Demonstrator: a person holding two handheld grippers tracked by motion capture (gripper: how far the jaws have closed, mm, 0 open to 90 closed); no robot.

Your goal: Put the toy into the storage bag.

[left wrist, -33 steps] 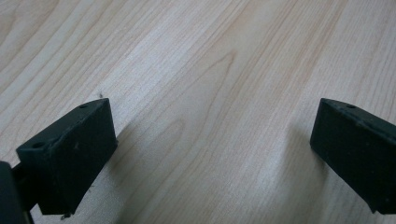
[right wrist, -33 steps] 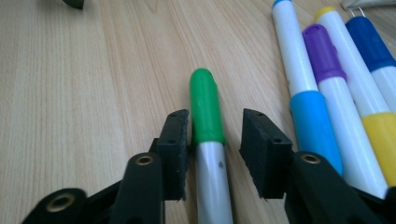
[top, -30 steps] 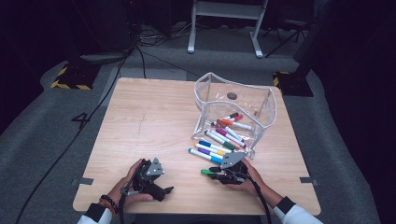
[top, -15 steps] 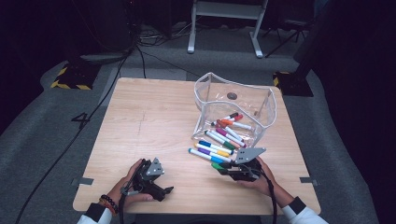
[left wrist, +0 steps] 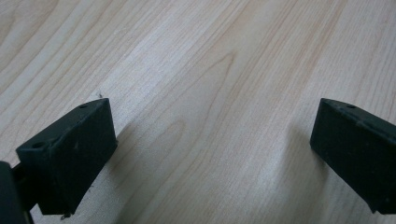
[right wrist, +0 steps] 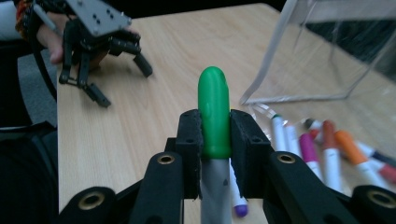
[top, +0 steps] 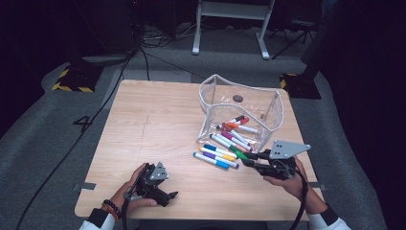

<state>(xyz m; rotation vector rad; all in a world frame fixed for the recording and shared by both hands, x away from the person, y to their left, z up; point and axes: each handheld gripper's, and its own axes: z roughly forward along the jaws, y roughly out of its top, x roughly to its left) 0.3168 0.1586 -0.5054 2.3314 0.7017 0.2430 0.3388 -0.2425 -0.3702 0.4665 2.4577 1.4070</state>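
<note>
A green-capped marker (right wrist: 215,112) with a grey barrel stands between the pads of my right gripper (right wrist: 215,140), which is shut on it. From above, the right gripper (top: 253,160) hangs over the table's right front, just right of a row of loose markers (top: 215,155). A clear plastic bin (top: 275,103) lies on its side behind them, with more markers (top: 234,129) spilling out of its mouth. My left gripper (top: 170,195) rests on the wood at the front left, open, with bare table (left wrist: 205,93) between its jaws (left wrist: 215,149). It also appears as the left gripper (right wrist: 122,85) across the table.
The wooden table (top: 153,124) ends close behind both hands at the front edge. A small dark round spot (top: 237,98) shows on the bin's wall. Dark floor with cables (top: 95,120) surrounds the table, and a white stand (top: 230,24) is at the back.
My right gripper has risen off the table and moved right with the green marker in it. The left gripper has stayed where it was.
</note>
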